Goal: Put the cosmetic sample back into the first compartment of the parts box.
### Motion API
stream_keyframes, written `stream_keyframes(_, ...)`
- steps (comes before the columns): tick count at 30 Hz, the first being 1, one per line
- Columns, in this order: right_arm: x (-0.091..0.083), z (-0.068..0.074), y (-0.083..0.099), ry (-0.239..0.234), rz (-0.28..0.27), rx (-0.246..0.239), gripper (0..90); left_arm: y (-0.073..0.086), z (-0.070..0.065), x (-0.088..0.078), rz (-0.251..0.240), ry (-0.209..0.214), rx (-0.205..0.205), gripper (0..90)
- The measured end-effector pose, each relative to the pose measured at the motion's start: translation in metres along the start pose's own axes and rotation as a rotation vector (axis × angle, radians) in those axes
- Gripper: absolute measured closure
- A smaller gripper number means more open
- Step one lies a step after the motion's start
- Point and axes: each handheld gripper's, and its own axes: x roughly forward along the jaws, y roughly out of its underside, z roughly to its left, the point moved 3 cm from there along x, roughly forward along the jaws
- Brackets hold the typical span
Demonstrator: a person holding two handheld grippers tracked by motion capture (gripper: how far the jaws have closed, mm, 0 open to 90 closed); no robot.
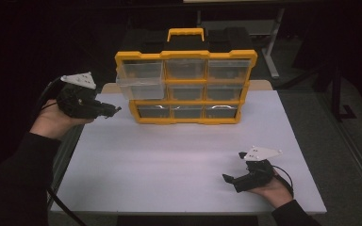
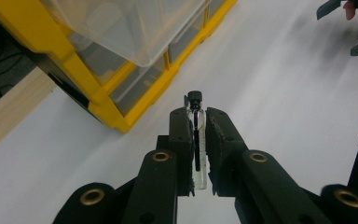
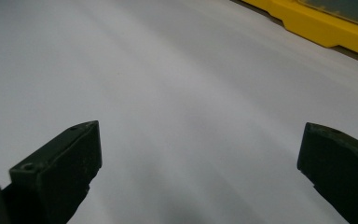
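Left gripper (image 2: pixel 196 123) clamped on small clear vial (image 2: pixel 199 154), raised near pulled-out drawer (image 1: pixel 140 87) for stowing; right gripper (image 3: pixel 200 154) wide, resting on desk (image 1: pixel 169 160).

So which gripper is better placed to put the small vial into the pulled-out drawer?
Left. The left gripper holds the vial beside the pulled-out drawer; the right gripper is open, far off.

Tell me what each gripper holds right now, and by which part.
The left gripper holds a small clear vial with a black cap, jaws clamped on its glass body, cap sticking out. The right gripper is open and holds nothing.
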Motion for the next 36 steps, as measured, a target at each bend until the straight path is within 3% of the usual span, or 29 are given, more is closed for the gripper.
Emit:
stream_keyframes(23, 0.0, 0.0, 0.0, 0.0, 0.0, 0.002, 0.0, -0.05, 0.015, -0.046, -0.04, -0.06, 0.035, 80.7)
stream_keyframes(29, 0.0, 0.0, 0.0, -0.001, 0.003, -0.001, 0.0, -0.065, 0.019, -0.053, -0.072, -0.052, 0.034, 80.7)
stream_keyframes(36, 0.0, 0.0, 0.001, -0.002, 0.003, -0.003, 0.0, -0.083, 0.023, -0.047, -0.099, -0.02, 0.025, 80.7)
